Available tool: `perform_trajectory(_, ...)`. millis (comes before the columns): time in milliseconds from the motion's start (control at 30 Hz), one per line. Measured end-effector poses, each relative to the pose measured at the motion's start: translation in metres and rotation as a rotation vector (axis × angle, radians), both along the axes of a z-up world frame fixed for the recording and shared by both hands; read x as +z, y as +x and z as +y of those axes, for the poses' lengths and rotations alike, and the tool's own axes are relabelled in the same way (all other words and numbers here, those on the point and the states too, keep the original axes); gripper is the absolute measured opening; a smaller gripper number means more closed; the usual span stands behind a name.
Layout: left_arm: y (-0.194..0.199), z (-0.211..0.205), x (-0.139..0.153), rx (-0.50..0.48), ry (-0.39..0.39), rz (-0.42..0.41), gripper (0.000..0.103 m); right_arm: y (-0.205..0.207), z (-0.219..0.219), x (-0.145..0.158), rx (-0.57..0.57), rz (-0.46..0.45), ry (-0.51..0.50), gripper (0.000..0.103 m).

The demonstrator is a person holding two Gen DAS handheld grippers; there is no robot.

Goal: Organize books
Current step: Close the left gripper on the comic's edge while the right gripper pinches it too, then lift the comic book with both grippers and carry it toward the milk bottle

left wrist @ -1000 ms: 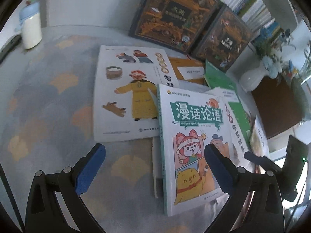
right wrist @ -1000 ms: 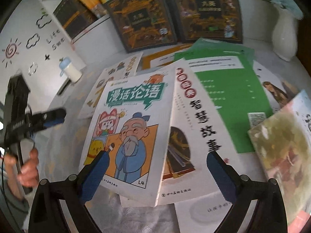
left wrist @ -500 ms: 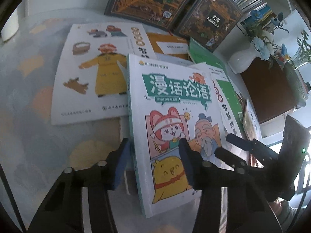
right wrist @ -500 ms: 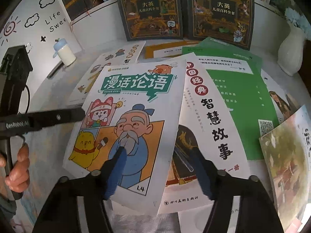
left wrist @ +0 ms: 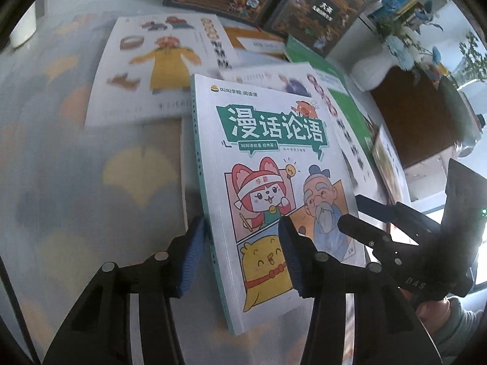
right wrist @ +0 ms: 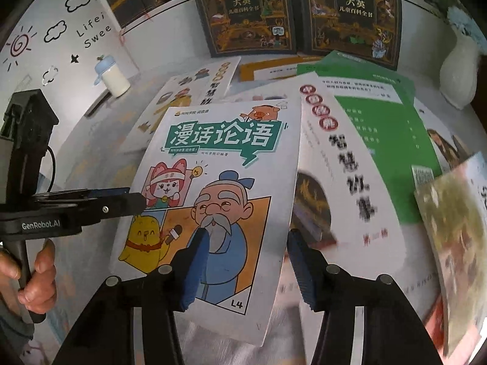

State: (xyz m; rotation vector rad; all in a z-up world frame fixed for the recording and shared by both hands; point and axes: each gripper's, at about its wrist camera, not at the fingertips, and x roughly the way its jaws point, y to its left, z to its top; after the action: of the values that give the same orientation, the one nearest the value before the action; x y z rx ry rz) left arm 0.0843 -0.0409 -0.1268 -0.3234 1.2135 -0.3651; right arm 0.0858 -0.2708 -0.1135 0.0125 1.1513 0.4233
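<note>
From the left wrist view, the left claw [left wrist: 240,243] is gripping the comic-cover book [left wrist: 274,182] at its spine edge, one blue pad under the spine side and the other lying over the cover. A second ago this claw was standing wide and clear of the book; half a second ago it was narrowing around it. The book is tilting up off the tabletop [left wrist: 76,167], and the scattered books behind are blurring, which suggests that the lift is under way. The right claw [left wrist: 356,213] is coming in at the book's far lower corner.

From the right wrist view, the right claw [right wrist: 246,252] is closing narrow across the book's [right wrist: 219,176] free edge, one pad on the cover and one beneath, where earlier it was hanging wide. The left claw [right wrist: 134,197] is pinching the opposite edge. With both edges held, the book is likely heading for the upright dark volumes [right wrist: 246,12] at the back.
</note>
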Motion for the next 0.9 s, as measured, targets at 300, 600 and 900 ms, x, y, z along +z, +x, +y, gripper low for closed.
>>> perform_trajectory(300,-0.057,-0.001,-0.003,0.006,-0.033,0.041,0.046,-0.07,-0.016,-0.01,0.05,0.105,0.029,0.053)
perform_trajectory(600,-0.082,0.0,-0.014,0.025,-0.06,0.064,0.056,-0.096,-0.022,-0.016,-0.047,0.119,0.002,0.053)
perform_trajectory(900,-0.088,-0.005,-0.01,-0.032,-0.071,0.021,0.052,-0.108,-0.012,-0.017,-0.078,0.055,-0.015,0.054)
